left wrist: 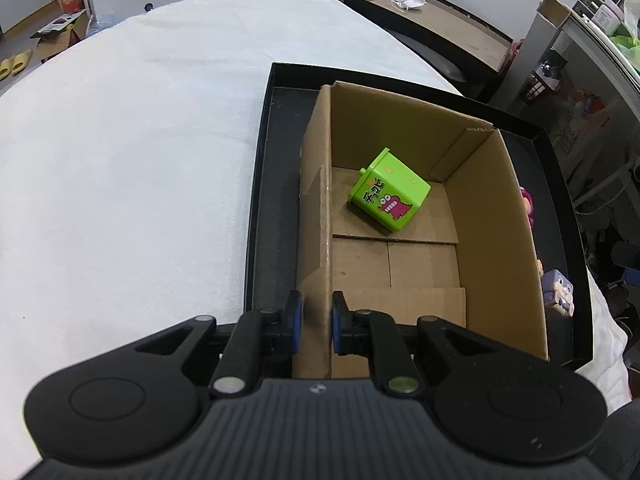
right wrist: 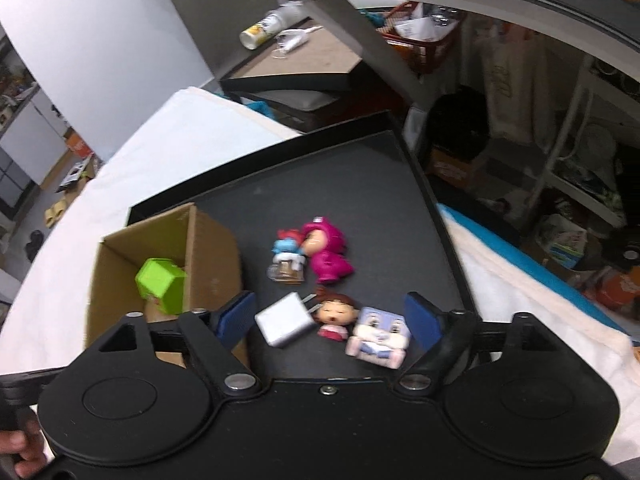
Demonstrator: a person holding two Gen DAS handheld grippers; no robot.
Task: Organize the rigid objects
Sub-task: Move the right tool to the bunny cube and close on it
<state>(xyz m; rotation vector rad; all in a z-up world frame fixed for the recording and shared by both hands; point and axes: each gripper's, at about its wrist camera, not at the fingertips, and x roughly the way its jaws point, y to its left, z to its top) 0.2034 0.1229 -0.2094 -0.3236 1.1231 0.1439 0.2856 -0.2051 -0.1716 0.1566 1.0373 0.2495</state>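
Note:
A cardboard box (left wrist: 492,216) stands in a black tray (left wrist: 264,168). A green toy cube (left wrist: 388,194) lies inside the box; it also shows in the right wrist view (right wrist: 162,285). My left gripper (left wrist: 317,322) is shut on the box's left wall. My right gripper (right wrist: 332,318) is open and empty, above the tray (right wrist: 360,184). Between and just beyond its fingers lie a white charger (right wrist: 285,322), a small girl figure (right wrist: 335,316) and a pale blue rabbit block (right wrist: 380,334). Farther off lie a pink figure (right wrist: 328,254) and a blue figure (right wrist: 286,258).
The tray rests on a white cloth (left wrist: 132,152). The rabbit block (left wrist: 558,292) and the pink figure (left wrist: 524,196) peek out right of the box in the left wrist view. A low table (left wrist: 440,24) with a cup and mask stands behind. Shelves and clutter (right wrist: 560,200) are at the right.

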